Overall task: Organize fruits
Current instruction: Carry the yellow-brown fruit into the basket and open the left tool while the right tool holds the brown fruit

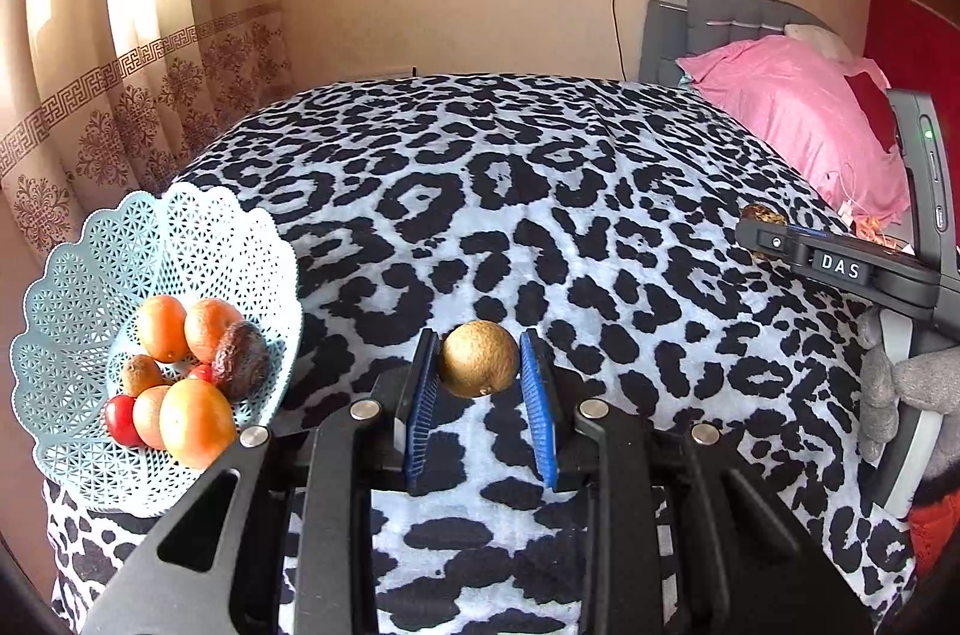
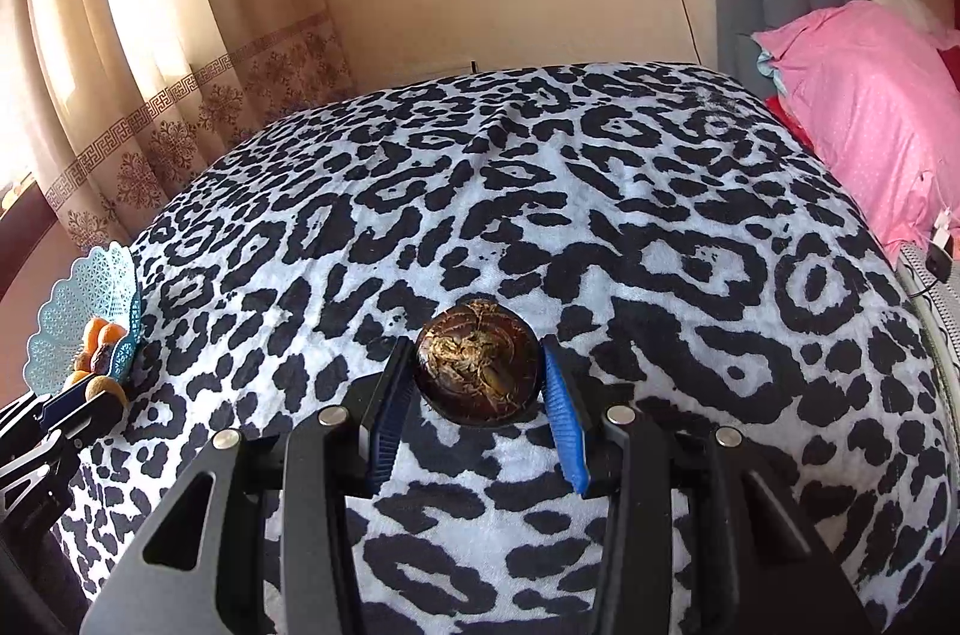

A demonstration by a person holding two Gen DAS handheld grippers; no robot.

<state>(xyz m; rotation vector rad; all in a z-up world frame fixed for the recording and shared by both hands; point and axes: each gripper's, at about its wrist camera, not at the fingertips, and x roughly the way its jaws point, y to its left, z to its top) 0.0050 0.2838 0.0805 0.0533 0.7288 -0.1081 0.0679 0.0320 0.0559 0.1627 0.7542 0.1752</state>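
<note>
A golden-brown round fruit sits between the blue pads of my left gripper, which is shut on it just right of the basket. That light-blue lattice basket stands at the bed's left edge and holds oranges, small red fruits, a brown fruit and a dark wrinkled fruit. My right gripper is shut on a dark brown round fruit with dry fibres on top, over the blanket. In the right wrist view the basket and left gripper appear far left.
A black-and-white leopard-print blanket covers the bed. Pink pillows and a grey headboard lie at the far right. Curtains hang beyond the left edge. A grey-gloved hand holds the right gripper.
</note>
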